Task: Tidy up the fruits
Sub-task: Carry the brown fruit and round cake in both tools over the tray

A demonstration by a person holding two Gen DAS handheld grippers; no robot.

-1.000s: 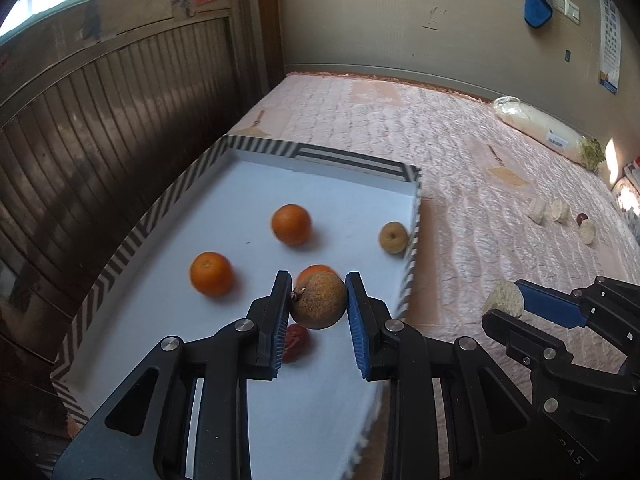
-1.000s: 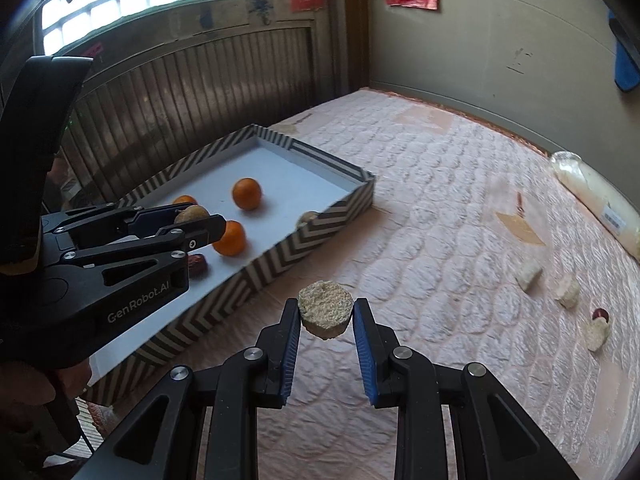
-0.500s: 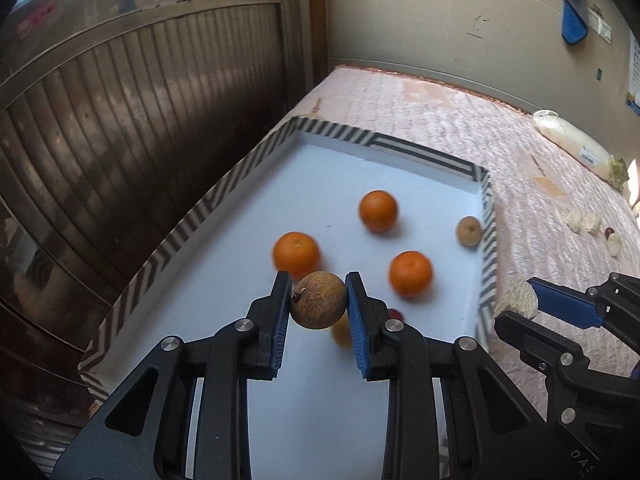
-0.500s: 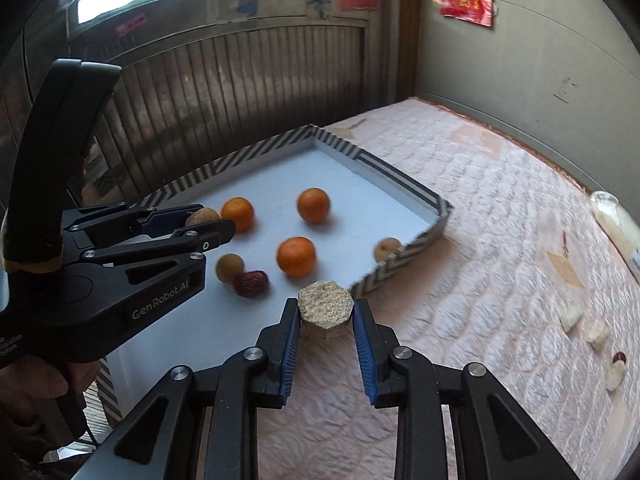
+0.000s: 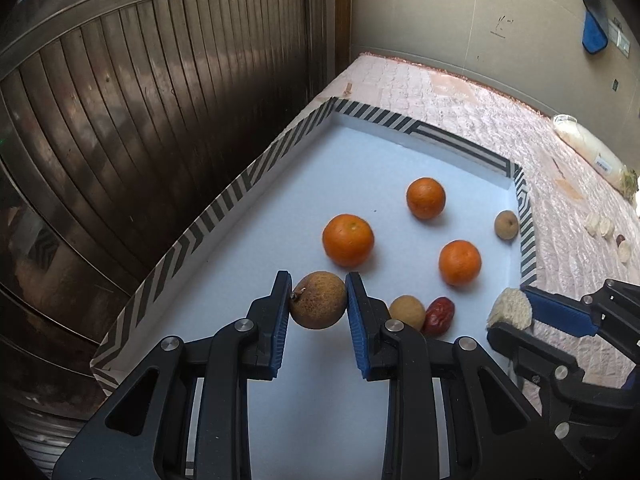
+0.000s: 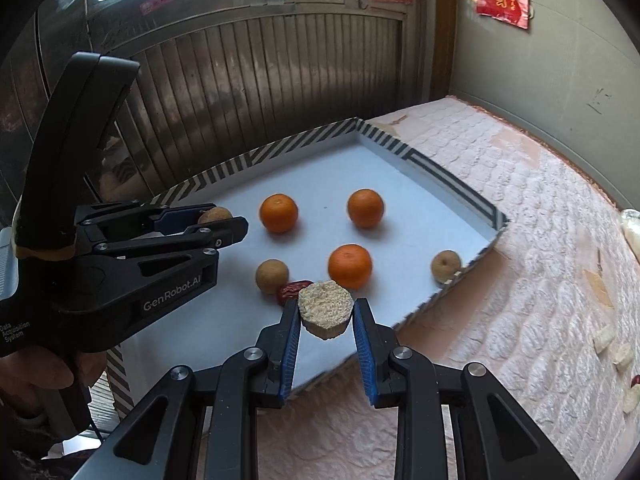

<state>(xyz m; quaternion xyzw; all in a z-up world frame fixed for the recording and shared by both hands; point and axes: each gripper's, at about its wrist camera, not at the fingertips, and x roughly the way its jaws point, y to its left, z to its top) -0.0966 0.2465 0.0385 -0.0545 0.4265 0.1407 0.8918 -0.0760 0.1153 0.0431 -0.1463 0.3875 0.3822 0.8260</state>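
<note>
Hiding behind left gripper (image 5: 318, 300)'s brown fruit (image 5: 318, 300); tray (image 5: 224, 216) floor

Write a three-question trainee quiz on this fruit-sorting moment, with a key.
1. How many oranges lie in the striped tray?
2. True or false: the left gripper has open, empty jaws.
3. What does the right gripper hold: A) a red date, B) a pale crumbly round piece, C) an orange?

Key: 1) Three. 2) False: it is shut on the round brown fruit. 3) B, the crumbly piece, over the tray's near edge.
</note>
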